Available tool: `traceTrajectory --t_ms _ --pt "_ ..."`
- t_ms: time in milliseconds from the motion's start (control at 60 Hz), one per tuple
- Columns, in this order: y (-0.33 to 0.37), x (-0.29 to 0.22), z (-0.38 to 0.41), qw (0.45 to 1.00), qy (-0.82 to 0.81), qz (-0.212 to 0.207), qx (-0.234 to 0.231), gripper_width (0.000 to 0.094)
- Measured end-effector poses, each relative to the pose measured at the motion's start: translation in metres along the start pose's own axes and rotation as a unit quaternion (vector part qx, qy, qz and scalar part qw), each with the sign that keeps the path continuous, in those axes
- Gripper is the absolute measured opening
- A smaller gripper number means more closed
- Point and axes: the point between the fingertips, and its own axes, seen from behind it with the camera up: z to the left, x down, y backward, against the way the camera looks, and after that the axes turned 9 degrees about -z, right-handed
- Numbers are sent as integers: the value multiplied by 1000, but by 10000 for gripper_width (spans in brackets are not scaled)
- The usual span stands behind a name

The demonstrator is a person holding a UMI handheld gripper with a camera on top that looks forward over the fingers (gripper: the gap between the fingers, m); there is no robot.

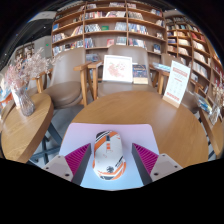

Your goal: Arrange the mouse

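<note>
Gripper view: one mouse (pixel 109 153) sits between the two fingers of the gripper (pixel 110 158). It is white with orange and dark markings along its sides and a dark strip down its top, and it points away from the camera. It rests on a pale lavender mat (pixel 107 136) that lies on a round wooden table (pixel 160 118). The magenta pads (pixel 77 156) stand on either side of the mouse, each with a sliver of mat showing between pad and mouse, so the fingers are spread and not pressing on it.

Going from left to right: at the far left a second round wooden table (pixel 22 132) carries one clear vase (pixel 24 101) holding a spray of dried pale-pink branches (pixel 26 68). Just past it stand wooden chairs; one chair (pixel 66 82) faces the near table. Beyond the mat, in the middle, a small wooden stand (pixel 117 84) holds one upright open book or display card (pixel 117 68) in white with a red picture, and a darker book (pixel 141 72) lies just beside it. To the right, one white sign card (pixel 177 82) stands tilted at the far rim of the table with the mouse. Across the back, tall wooden bookshelves (pixel 120 25) are filled with rows of books, too many and too small to count.
</note>
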Motion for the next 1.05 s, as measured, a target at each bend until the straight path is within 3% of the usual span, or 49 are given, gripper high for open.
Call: traceTrajectory --t_ms 50,267,600,867,1050 --pt "12 -6 -2 1000 1 -9 4 862" --pt "103 -22 -14 999 -11 -40 -9 854" --pt "252 -1 -57 996 12 -92 15 856" --pt "301 18 -86 992 28 -117 29 856" --pt "310 29 -87 993 18 -112 25 853"
